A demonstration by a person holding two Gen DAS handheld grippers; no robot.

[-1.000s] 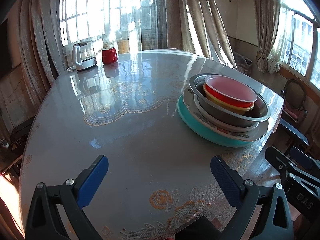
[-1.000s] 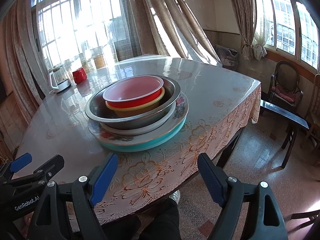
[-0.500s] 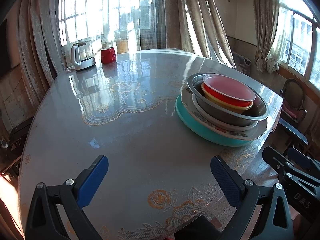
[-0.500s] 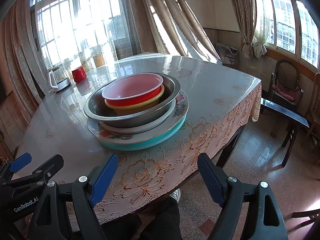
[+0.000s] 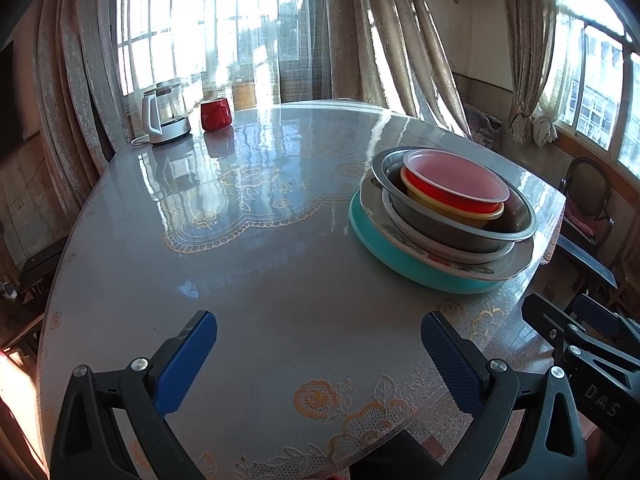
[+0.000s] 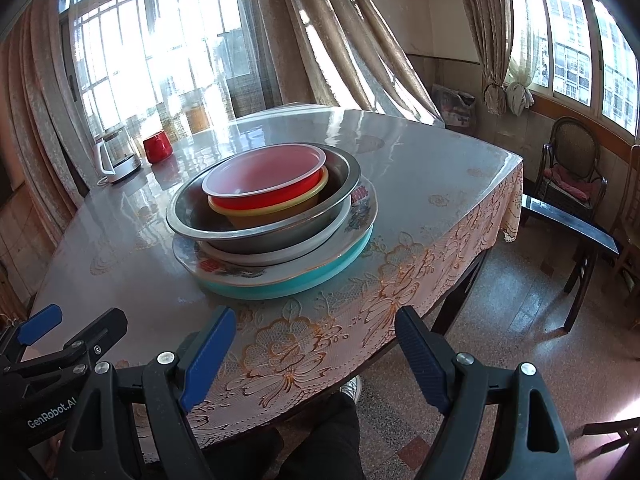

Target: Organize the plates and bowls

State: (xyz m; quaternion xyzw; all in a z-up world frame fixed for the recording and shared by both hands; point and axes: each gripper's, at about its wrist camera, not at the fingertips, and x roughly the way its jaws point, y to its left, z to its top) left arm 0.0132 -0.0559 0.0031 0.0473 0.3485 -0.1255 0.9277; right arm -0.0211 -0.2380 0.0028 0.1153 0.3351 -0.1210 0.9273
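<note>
One stack of dishes stands near the table's right edge. A red bowl (image 5: 454, 178) (image 6: 264, 184) sits in a yellow bowl (image 6: 276, 210), inside a steel basin (image 5: 460, 228) (image 6: 260, 232). Under these lie a white plate (image 6: 280, 254), a flowered plate (image 6: 360, 208) and a teal plate (image 5: 400, 256) (image 6: 304, 280). My left gripper (image 5: 318, 340) hangs open over bare tablecloth, left of and nearer than the stack. My right gripper (image 6: 314, 340) is open too, at the table's near edge, short of the stack. Nothing is between either pair of fingers.
A glass kettle (image 5: 162, 114) (image 6: 116, 152) and a red mug (image 5: 216, 114) (image 6: 157, 147) stand at the table's far left. The lace tablecloth (image 6: 400, 280) hangs over the edge. A dark bench (image 6: 568, 220) and a chair (image 6: 568, 168) stand to the right. A person's leg (image 6: 320, 440) shows below.
</note>
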